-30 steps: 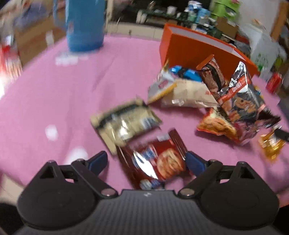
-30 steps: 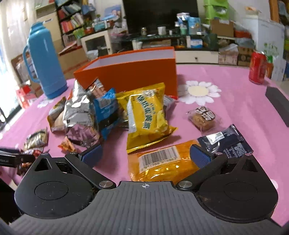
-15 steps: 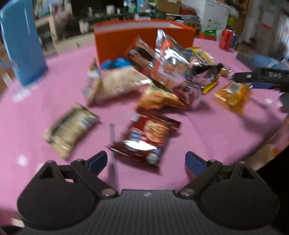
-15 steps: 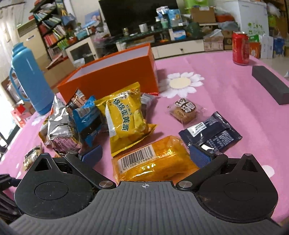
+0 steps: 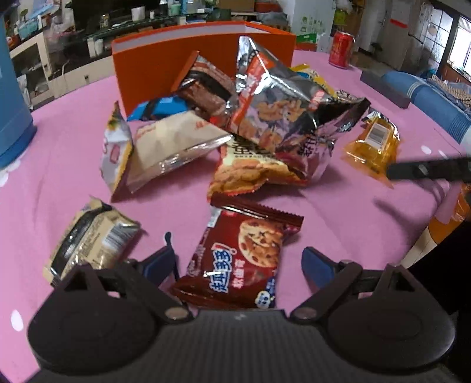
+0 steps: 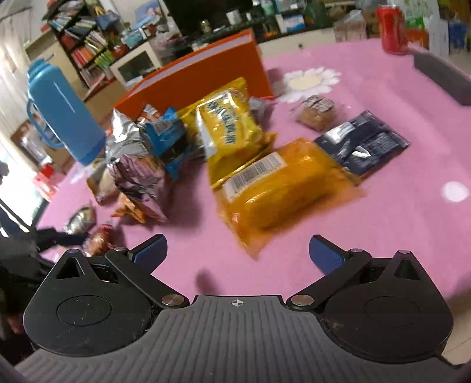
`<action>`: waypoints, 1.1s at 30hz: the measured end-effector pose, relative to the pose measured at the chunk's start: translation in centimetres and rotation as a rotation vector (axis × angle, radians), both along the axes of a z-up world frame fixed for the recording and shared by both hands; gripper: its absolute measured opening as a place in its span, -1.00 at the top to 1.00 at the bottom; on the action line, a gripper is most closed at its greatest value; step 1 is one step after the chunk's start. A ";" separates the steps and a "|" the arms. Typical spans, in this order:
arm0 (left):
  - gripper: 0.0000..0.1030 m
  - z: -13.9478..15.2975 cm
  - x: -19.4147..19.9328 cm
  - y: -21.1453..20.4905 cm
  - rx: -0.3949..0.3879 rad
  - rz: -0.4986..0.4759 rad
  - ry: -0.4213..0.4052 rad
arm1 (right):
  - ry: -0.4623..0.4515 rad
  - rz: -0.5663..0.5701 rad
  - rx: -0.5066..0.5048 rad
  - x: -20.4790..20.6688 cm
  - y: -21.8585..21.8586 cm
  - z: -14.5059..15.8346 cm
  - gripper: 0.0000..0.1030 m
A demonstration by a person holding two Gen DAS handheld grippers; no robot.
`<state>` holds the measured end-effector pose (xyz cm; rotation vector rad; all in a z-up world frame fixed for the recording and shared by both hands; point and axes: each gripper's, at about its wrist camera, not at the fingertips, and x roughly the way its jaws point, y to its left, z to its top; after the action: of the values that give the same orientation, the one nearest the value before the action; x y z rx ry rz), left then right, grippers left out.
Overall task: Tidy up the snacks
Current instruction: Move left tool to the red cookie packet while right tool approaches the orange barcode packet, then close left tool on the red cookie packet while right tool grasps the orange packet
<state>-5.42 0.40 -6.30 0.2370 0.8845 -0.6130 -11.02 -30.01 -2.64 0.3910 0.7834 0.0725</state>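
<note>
Snack packets lie in a heap on a pink tablecloth before an orange box (image 5: 164, 67) (image 6: 206, 76). My left gripper (image 5: 240, 262) is open, its blue pads on either side of a red cookie packet (image 5: 238, 259) without touching it. A cream packet (image 5: 88, 238) lies to its left, a silver-red bag (image 5: 282, 117) behind. My right gripper (image 6: 237, 250) is open over bare cloth, just short of an amber barcode packet (image 6: 279, 188). Behind that packet are a yellow bag (image 6: 229, 129) and a dark blue packet (image 6: 362, 144).
A blue thermos (image 6: 64, 112) stands at the left and a red can (image 6: 394, 28) (image 5: 341, 50) at the far right. A grey block (image 6: 441, 76) lies near the right edge. The table edge (image 5: 435, 227) curves close on the right in the left wrist view.
The left gripper swung round and closed in on the red cookie packet, which now lies between its pads. The right gripper dropped and rolled, and the amber packet now sits ahead of its fingertips.
</note>
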 end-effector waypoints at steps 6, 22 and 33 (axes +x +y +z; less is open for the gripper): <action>-0.78 0.0 0.1 0.1 -0.004 -0.003 -0.003 | 0.053 -0.022 -0.101 5.0 0.6 -0.2 -0.82; -0.78 -0.1 0.7 -0.9 0.021 0.010 -0.020 | 0.063 -0.082 -0.160 7.5 0.6 0.1 -0.82; -0.78 0.1 0.6 -1.3 0.005 -0.010 -0.009 | 0.139 -0.067 -0.335 6.2 -1.5 -0.9 -0.82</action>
<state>-4.80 -0.90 -6.20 0.2486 0.8766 -0.6189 -4.82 -31.54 -3.55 0.1045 0.9011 -0.1494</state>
